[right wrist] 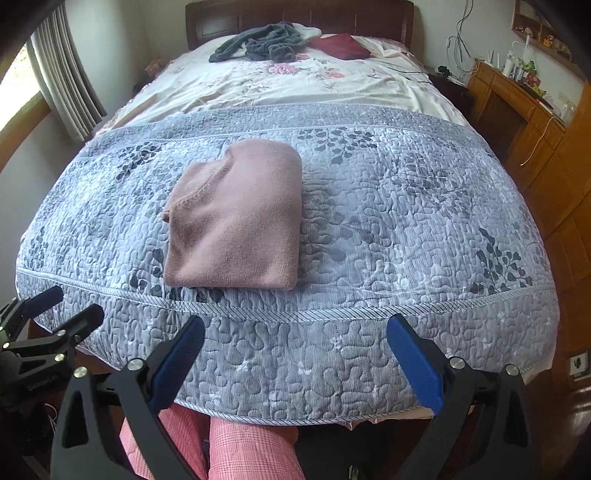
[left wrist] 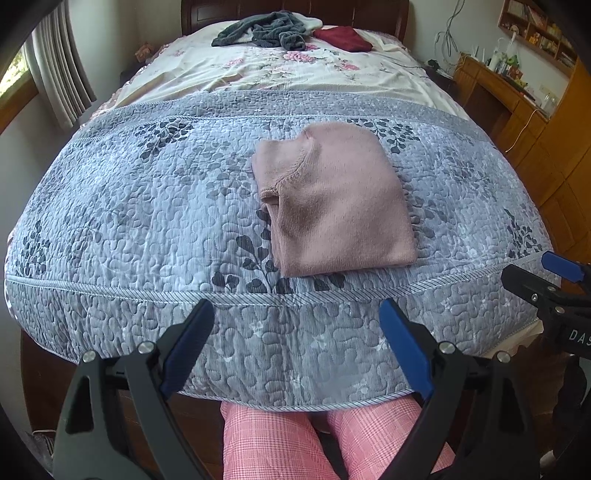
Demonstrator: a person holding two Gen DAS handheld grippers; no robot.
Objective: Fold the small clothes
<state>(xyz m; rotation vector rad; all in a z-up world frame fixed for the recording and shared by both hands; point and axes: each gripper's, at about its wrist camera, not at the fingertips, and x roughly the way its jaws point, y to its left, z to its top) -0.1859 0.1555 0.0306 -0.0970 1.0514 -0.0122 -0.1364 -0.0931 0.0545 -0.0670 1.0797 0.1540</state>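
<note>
Pink garment (left wrist: pixel 332 199), folded into a neat square, lying flat on grey-blue quilted bedspread (left wrist: pixel 147 206) near foot of bed. Left gripper (left wrist: pixel 295 332) and right gripper (right wrist: pixel 295 339) both hovering at bed's edge, jaws spread wide, holding nothing. Grey clothing (left wrist: pixel 262 33) heaped far off by headboard.

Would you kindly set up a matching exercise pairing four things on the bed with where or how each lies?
Things:
1. pink top
2. grey garment
3. maroon cloth
4. quilt

Descriptions:
A. crumpled by the headboard
B. covers the near half of the bed
C. folded on the quilt
D. right of the grey heap

Pairs: 1-C, 2-A, 3-D, 4-B
</note>
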